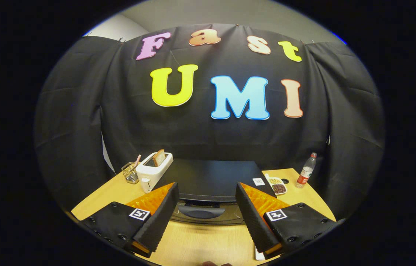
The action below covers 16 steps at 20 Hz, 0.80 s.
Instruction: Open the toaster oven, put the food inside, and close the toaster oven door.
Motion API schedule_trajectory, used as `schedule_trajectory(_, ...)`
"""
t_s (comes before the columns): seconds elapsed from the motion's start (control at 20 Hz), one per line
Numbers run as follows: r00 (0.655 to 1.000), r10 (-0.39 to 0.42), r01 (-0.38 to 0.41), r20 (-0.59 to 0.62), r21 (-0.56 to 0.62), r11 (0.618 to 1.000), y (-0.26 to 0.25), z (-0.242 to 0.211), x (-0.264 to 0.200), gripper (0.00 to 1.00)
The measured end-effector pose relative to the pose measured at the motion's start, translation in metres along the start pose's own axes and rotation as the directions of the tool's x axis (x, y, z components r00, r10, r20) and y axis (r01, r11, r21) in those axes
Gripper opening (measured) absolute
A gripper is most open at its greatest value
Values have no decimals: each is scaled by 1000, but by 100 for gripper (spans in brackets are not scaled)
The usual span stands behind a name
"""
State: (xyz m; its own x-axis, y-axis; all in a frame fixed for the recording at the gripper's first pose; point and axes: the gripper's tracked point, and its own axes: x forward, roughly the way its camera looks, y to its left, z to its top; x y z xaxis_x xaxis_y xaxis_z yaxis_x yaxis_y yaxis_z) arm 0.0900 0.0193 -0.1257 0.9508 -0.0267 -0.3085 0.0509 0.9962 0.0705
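- Tool (206, 199): two wedge-shaped fingers with ribbed inner faces, spread wide with nothing held between them; each carries a small square marker tag on its flat back block. It hangs above the near part of the desk, level, pointing at the oven's front.
- Toaster oven (211, 176): a dark, boxy appliance with a smooth, flat, matte top, standing at the middle of the desk just ahead of the fingertips. Its door is shut, and a curved, dark handle (201, 212) on the front shows in the gap between the fingers.
- Desk (200, 244): pale wood-grain surface, smooth, rounded at the near side.
- Toaster (154, 170): white, glossy, rounded slot type, to the left of the oven; a brown slice of bread (159, 157) stands up out of its slot.
- Wire basket (130, 173): small metal mesh holder just left of the toaster, with a thin stick-like item poking out.
- Snack dish (277, 185): shallow white tray to the right of the oven, holding pale bits in one part and dark reddish bits in the other.
- Bottle (306, 171): clear plastic, upright, red cap and red label, beyond the dish near the cloth wall.
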Motion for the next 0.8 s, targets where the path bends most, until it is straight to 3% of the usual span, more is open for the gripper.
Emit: schedule_trajectory(0.8,983,-22,29,-180,37,999,10,-74,82,98)
